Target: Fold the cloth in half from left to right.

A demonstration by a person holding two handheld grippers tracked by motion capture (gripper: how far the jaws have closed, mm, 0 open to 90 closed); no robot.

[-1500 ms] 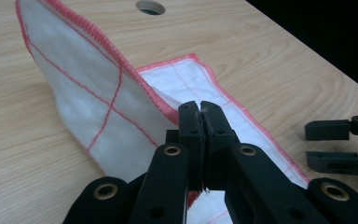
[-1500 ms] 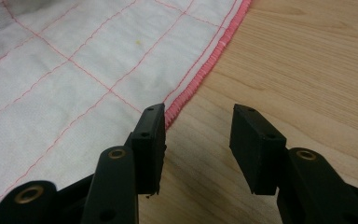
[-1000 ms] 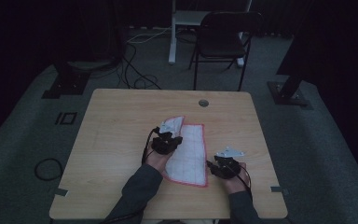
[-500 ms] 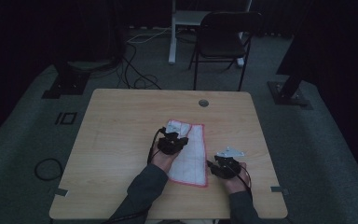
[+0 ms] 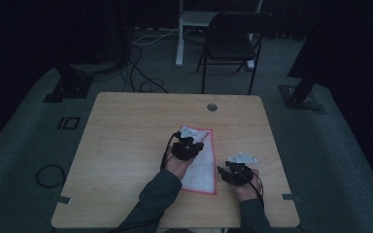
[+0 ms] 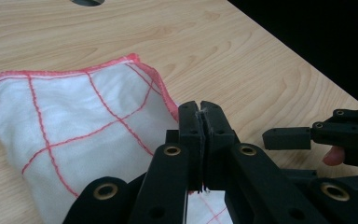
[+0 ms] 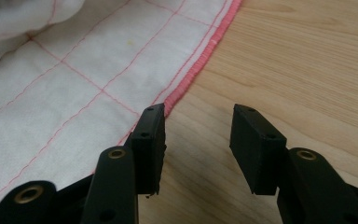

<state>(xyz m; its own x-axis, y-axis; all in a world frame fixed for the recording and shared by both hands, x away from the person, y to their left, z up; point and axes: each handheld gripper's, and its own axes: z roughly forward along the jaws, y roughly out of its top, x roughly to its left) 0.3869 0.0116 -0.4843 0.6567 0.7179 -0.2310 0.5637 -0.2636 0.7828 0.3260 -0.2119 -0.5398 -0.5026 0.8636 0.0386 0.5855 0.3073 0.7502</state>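
Observation:
A white cloth (image 5: 203,170) with red grid lines and a red hem lies on the wooden table (image 5: 126,145). Its far end is folded over into a soft bulge (image 6: 74,121). My left gripper (image 5: 196,144) rests over that fold, and its jaws (image 6: 200,109) are shut with a thin layer of cloth pinched between them. Just off the cloth's right hem (image 7: 186,84), my right gripper (image 5: 222,171) sits low over the bare wood. It is open (image 7: 198,121), with nothing between its fingers. The right gripper (image 6: 289,138) also shows off to the side in the left gripper view.
A round cable hole (image 5: 212,107) sits near the table's far edge. A dark chair (image 5: 233,43) and a white post (image 5: 179,34) stand behind the table, with cables (image 5: 141,73) on the floor. The table's right edge (image 6: 307,70) is close to the cloth.
The left gripper has brought the lifted cloth corner down and slightly right, so the flap now lies on the cloth. The right gripper has barely moved.

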